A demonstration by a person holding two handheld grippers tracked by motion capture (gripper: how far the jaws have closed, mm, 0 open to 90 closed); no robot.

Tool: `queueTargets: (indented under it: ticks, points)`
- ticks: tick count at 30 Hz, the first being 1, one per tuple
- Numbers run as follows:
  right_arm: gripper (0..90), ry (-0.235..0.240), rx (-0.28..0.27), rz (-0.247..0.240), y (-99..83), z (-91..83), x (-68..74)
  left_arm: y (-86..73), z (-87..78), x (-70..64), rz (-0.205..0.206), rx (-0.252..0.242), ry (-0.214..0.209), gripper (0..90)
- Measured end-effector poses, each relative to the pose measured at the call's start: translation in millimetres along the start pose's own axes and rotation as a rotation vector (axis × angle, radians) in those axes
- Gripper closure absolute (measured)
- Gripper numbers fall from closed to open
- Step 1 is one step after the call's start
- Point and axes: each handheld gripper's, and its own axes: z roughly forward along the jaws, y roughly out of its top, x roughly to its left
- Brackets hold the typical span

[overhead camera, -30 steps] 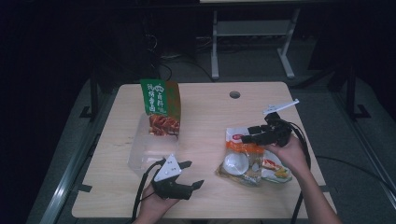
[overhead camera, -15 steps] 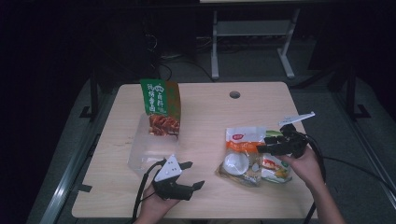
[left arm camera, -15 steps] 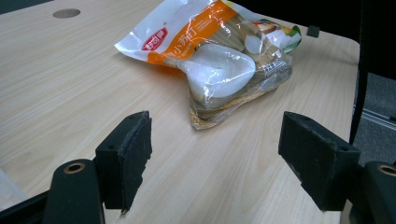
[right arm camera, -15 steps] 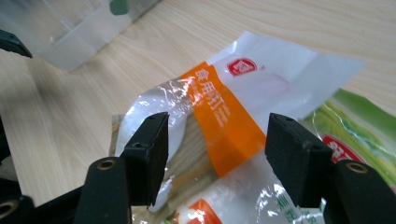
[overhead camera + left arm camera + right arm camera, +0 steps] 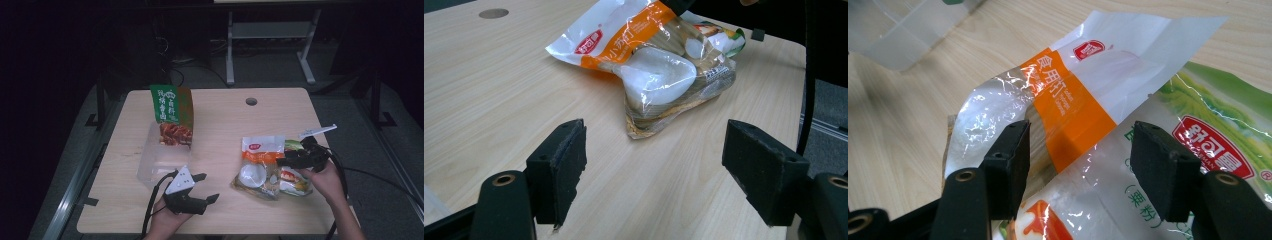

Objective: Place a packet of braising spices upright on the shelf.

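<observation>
Right gripper view has the right gripper (image 5: 1075, 167) spread wide over the orange-and-white packet (image 5: 1068, 105), which lies on the table (image 5: 220, 115) partly overlapping a green-printed bag (image 5: 1218, 130). The crinkly film looks light, soft and slippery, so the flat sealed edge seems the safest hold. The left gripper (image 5: 202, 187) rests released, well apart.

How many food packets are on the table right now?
3. A green-and-red packet stands at the far left by a clear tray; an orange-and-white packet overlaps a green one under the right gripper.
</observation>
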Motion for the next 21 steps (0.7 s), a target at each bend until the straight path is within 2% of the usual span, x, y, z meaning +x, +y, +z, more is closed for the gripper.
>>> queueTargets:
  ticks: [5,9,11,14,16,21]
  points:
    - [44.6,0.013,-0.001,-0.011,1.8,6.3,1.9,-0.3,1.6,-0.5,-0.007,0.004,-0.006,25.4]
    - [52.4,0.017,0.003,-0.016,4.0,14.5,2.6,-0.4,2.6,-1.1,0.0,0.009,-0.006,25.4]
    - [62.1,0.017,-0.017,-0.017,4.3,16.0,2.0,-0.4,3.2,-1.4,-0.003,0.012,-0.009,25.4]
    - [79.3,0.055,-0.042,-0.017,4.8,16.0,0.3,-0.4,4.4,-1.8,-0.004,0.007,-0.01,25.4]
    - [87.5,0.068,-0.04,-0.03,5.0,17.5,2.5,-0.1,4.7,-1.8,-0.002,0.009,-0.011,25.4]
    - [89.7,0.123,-0.09,-0.062,4.3,15.5,11.7,0.4,6.1,-1.3,-0.003,0.011,-0.012,25.4]
